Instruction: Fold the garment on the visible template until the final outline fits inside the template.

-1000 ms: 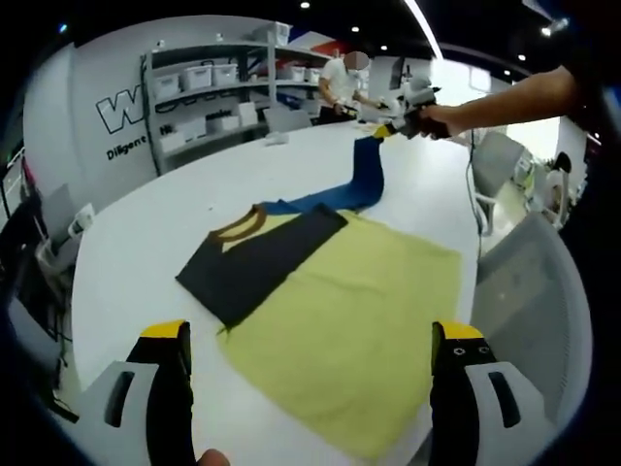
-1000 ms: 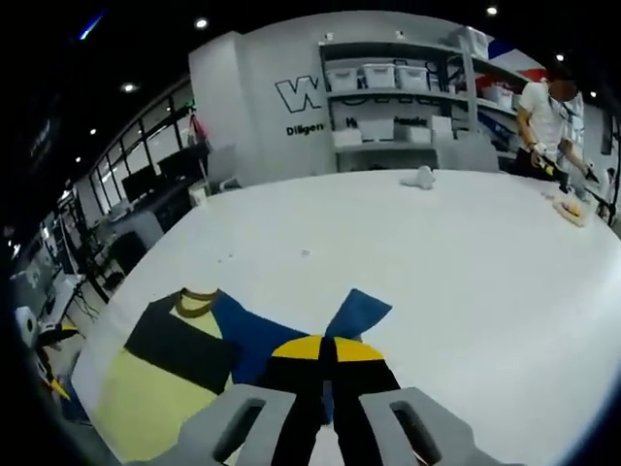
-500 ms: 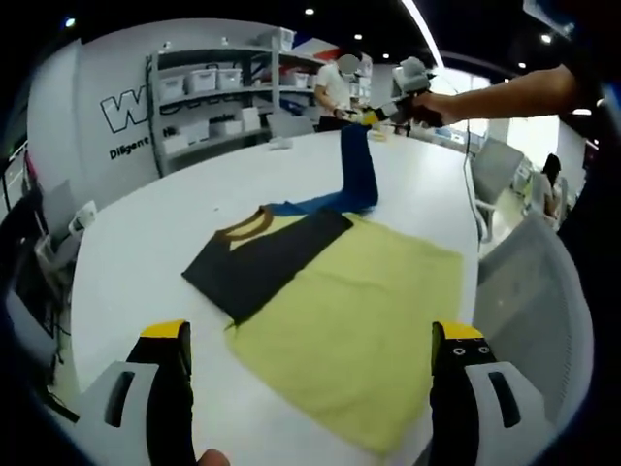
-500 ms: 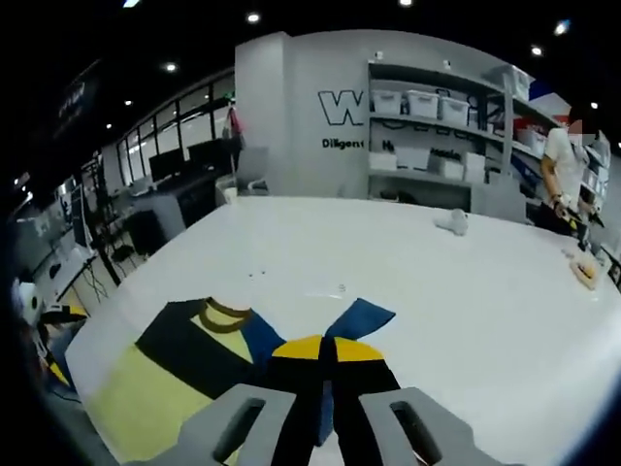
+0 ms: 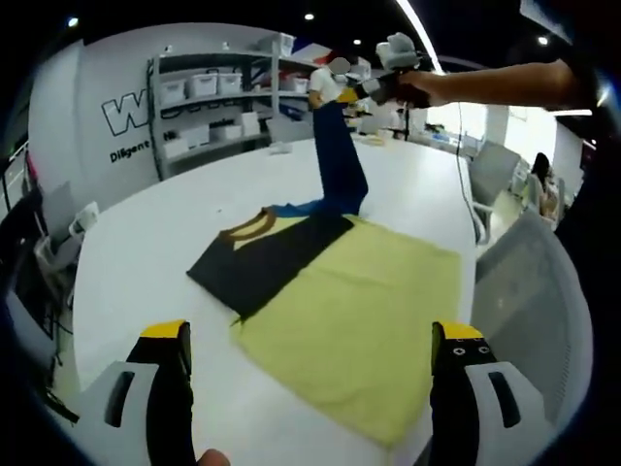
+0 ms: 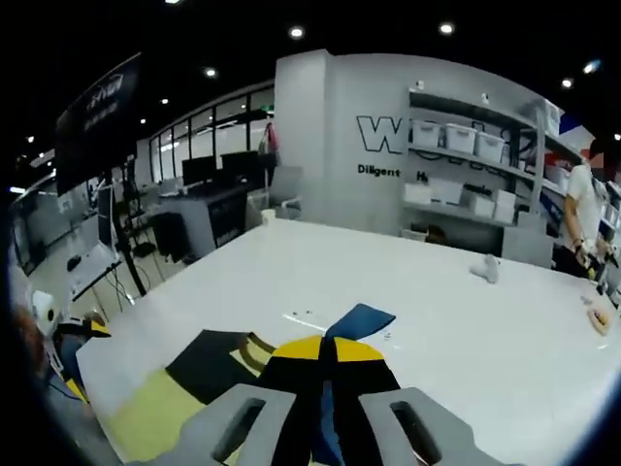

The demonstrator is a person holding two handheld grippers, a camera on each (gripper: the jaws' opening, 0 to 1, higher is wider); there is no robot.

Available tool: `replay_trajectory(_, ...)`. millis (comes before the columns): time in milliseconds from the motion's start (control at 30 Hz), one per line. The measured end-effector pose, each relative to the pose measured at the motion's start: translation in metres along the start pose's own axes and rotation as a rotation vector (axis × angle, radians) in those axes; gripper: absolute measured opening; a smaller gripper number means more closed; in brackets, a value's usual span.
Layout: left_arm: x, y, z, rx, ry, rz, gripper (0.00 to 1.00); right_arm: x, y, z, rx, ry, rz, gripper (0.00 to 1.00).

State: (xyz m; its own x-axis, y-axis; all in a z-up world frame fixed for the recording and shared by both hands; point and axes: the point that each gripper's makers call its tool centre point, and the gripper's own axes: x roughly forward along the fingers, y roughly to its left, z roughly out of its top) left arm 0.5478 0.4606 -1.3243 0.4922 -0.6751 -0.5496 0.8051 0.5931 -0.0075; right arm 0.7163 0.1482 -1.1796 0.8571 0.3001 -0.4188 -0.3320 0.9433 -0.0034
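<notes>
On white table [image 5: 146, 243], half-folded yellow garment [image 5: 359, 311]

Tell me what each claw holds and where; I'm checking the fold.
The right claw pinches the shirt's blue sleeve at its cuff end, lifted. The left claw is open, holding nothing.

Your left claw [image 5: 310, 388] has two black jaws with yellow tips, each fixed on a light grey housing with a long oval slot. Your right claw [image 6: 322, 388] has the same black jaws, yellow caps and grey slotted housings. Your arm [image 5: 505, 85] is bare, without a sleeve on the forearm.
</notes>
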Motion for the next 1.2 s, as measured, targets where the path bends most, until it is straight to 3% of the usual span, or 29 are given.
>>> replay_trajectory(167,-0.006,0.003,-0.005,0.008,0.0,0.001,0.99,0.008,0.028,0.006,-0.01,-0.011,0.042,0.0)
replay_trajectory(367,-0.013,0.008,-0.018,0.013,0.013,0.006,0.99,0.015,0.045,0.013,0.005,-0.021,0.061,0.0)
replay_trajectory(900,-0.028,0.017,-0.036,0.009,0.01,0.015,0.99,0.037,0.095,0.006,0.042,0.006,0.117,0.0)
replay_trajectory(1200,-0.036,0.026,-0.041,-0.024,-0.004,0.038,0.99,0.058,0.123,-0.013,0.025,0.046,0.154,0.0)
